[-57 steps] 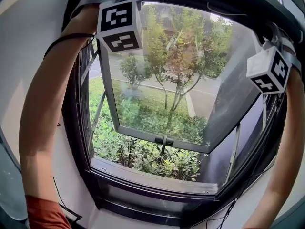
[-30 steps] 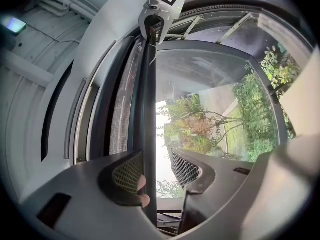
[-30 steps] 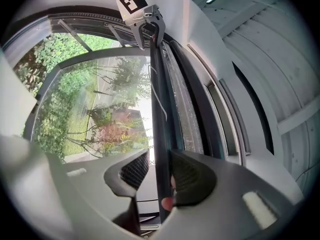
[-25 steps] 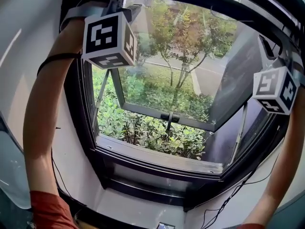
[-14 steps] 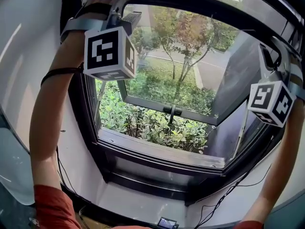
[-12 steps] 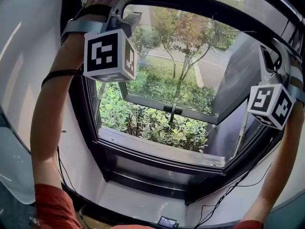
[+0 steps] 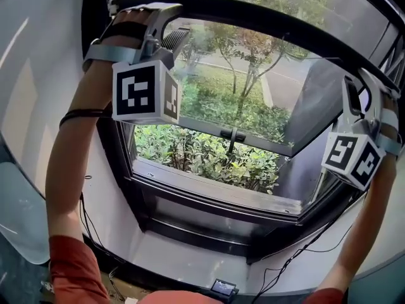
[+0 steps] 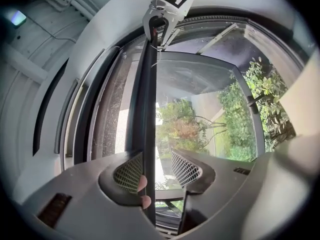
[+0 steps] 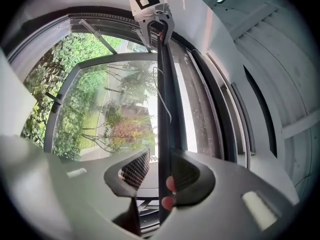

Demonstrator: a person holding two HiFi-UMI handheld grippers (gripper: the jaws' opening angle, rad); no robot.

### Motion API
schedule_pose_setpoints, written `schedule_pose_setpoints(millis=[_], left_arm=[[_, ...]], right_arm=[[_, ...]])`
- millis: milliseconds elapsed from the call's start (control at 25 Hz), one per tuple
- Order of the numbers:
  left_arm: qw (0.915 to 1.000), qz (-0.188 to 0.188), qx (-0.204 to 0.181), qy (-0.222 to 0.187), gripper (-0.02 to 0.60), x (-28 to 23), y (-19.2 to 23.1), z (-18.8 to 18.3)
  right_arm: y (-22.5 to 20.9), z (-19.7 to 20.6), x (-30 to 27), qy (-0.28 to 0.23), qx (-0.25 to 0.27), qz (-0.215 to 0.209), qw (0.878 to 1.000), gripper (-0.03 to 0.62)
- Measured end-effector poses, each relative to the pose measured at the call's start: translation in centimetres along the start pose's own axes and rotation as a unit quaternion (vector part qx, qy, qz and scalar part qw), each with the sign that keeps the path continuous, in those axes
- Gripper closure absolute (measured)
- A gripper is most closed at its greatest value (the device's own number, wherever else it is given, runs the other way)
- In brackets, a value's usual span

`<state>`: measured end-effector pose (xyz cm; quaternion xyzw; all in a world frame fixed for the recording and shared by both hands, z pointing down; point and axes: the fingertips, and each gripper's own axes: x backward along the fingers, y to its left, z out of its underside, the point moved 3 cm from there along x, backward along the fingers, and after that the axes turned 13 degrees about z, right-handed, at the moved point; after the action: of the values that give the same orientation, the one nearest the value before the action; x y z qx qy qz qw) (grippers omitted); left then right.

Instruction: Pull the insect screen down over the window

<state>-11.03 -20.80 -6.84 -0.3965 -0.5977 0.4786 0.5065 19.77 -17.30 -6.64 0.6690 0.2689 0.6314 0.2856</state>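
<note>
Shrubs (image 7: 209, 163) show thru the window (image 7: 209, 192), its glass sash (image 7: 253, 106) tilted outward. Both arms are raised: left forearm (image 7: 73, 163) runs up the window's left side, right forearm (image 7: 367, 233) up its right, wrists bent fwd. The insect screen bar (image 7: 266, 16) spans the top of the opening, w/ mesh (image 8: 107, 114) above it. Left gripper (image 7: 168, 30) and right gripper (image 7: 362, 100) straddle the bar near its ends, pointing up and fwd. Jaws on both are spread wide: the bar lies against one pad, the other pad stands clear.

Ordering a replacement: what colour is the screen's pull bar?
The pull bar is black; the head view shows it best.
</note>
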Motion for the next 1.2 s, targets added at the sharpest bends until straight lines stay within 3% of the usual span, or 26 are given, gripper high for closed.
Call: schedule_pose_setpoints(millis=[400,1200], left_arm=[[0.9996,0.026,-0.007,-0.001,0.402,1.4,-4.3,0.0],[0.9989,0.037,0.007,0.027,0.402,2.7,-9.0,-0.1]], right_arm=[[3.0,-0.3,3.3,-0.003,-0.005,-0.036,0.999,0.454],[6.1,-0.8,6.8,0.013,-0.027,-0.047,0.998,0.454]])
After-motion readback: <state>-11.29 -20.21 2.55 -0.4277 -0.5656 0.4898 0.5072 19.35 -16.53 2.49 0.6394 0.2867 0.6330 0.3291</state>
